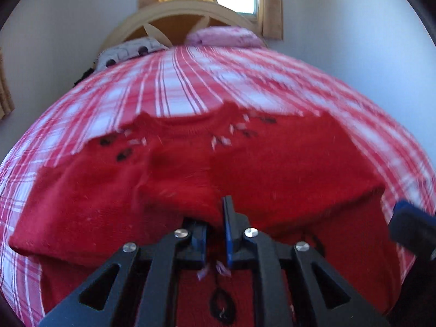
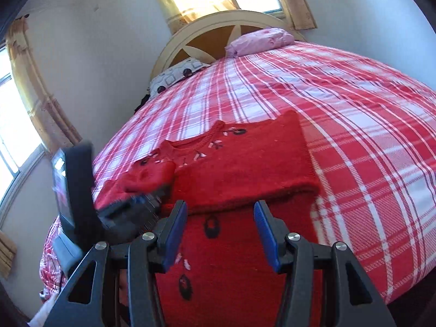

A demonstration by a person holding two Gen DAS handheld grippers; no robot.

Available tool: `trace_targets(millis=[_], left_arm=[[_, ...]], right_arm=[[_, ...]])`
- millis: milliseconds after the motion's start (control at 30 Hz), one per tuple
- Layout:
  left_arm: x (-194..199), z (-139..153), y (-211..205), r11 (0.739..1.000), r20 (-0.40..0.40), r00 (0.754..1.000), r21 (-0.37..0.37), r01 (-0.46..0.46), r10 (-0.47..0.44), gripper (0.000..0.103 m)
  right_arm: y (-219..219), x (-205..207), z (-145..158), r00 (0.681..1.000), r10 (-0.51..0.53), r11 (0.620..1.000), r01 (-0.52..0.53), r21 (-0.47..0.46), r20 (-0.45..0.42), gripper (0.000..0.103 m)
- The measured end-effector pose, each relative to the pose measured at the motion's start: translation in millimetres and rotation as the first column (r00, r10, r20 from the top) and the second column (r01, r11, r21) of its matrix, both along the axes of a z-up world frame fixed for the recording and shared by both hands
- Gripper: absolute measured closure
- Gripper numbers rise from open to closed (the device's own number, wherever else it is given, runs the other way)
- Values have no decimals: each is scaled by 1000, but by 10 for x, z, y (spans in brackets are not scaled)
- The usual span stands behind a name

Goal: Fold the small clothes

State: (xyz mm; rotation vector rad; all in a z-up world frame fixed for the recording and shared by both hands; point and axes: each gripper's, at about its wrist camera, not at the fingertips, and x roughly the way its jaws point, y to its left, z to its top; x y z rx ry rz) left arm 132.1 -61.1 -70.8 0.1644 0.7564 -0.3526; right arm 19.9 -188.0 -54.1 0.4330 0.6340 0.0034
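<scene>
1. Red sweater point(image 1: 245, 163) lies on the plaid bedspread point(image 1: 190, 81), centre frame.
2. Left gripper point(image 1: 215, 218): jaws nearly together, pinching a sweater fold.
3. Right gripper point(image 2: 220, 234): jaws spread, holding nothing, over the sweater's lower part.

Red sweater point(image 2: 239, 169): fuzzy matt knit wool, embroidered yarn flowers. Plaid bedspread point(image 2: 354, 125) at 2 o'clock of it: woven cloth, matt, coarse weave. Right gripper point(image 2: 220, 231): matt black plastic, shiny metal screws; fingers point(image 2: 265, 231) with ribbed blue pads. Headboard point(image 2: 190, 35) at 12 o'clock: painted wood, smooth, satin.
</scene>
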Motion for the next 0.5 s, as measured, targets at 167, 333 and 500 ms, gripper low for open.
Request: trace_targets(millis=[167,333,500], left_arm=[[-226,198,365,998,-9,1000,-63,1,-2,27],[-414,431,974,983,65,989,-142,-120,131,8],[-435,451,1405,956,102,952,-78,-282,289,8]], right_arm=[[-39,126,6,999,46,996,-47,75,9,47],[88,459,150,987,146,972,-155,174,67,25],[710,1001,142,959,283,959,-282,24,-29,25]])
